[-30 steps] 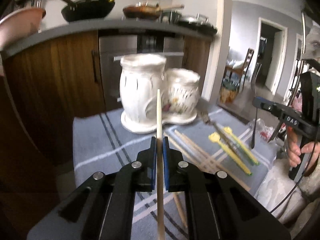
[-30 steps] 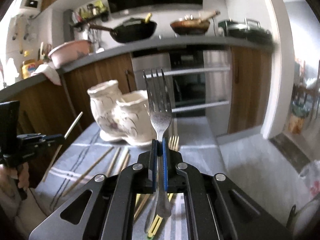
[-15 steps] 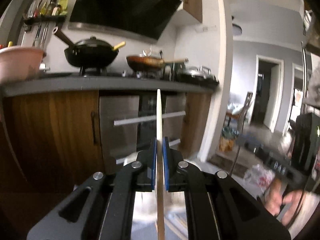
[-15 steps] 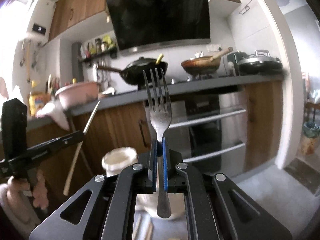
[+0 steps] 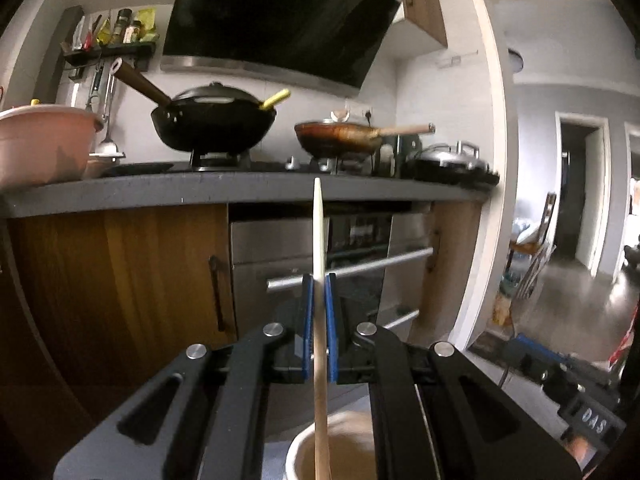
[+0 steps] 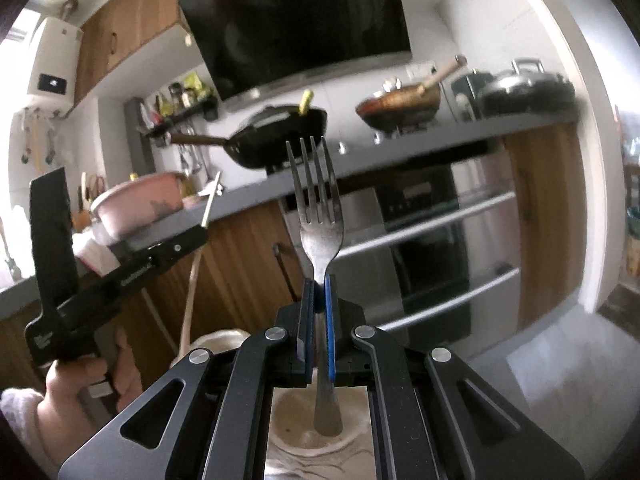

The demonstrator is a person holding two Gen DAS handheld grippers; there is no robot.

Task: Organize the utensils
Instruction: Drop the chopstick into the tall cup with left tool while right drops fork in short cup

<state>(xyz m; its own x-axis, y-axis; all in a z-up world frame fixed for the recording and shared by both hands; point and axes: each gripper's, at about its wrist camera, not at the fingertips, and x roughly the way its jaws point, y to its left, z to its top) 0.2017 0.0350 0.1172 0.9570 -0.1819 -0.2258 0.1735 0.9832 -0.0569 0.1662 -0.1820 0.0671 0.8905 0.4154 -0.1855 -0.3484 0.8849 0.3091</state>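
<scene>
My left gripper (image 5: pixel 319 284) is shut on a pale wooden chopstick (image 5: pixel 319 240) that stands upright between its blue pads. The chopstick's lower end hangs over the mouth of a white ceramic holder cup (image 5: pixel 304 446) just below the jaws. My right gripper (image 6: pixel 319 284) is shut on a metal fork (image 6: pixel 318 220), tines up, its handle end hanging over the mouth of a second white holder cup (image 6: pixel 292 436). The right wrist view also shows the left gripper (image 6: pixel 204 232) at the left, held by a hand (image 6: pixel 76 380), with the chopstick (image 6: pixel 192 280) slanting down toward a cup rim (image 6: pixel 224 336).
Behind stands a dark kitchen counter (image 5: pixel 240 188) with a black wok (image 5: pixel 212 120), a brown pan (image 5: pixel 340 140) and a pink basin (image 5: pixel 40 140). An oven with bar handles (image 5: pixel 352 268) and wooden cabinet doors (image 5: pixel 120 280) lie below it. A doorway (image 5: pixel 580 200) opens at the right.
Both grippers have risen and tipped up: the table cloth and loose utensils have left view. The holder cups now sit directly under the jaws. Both grips are unchanged.
</scene>
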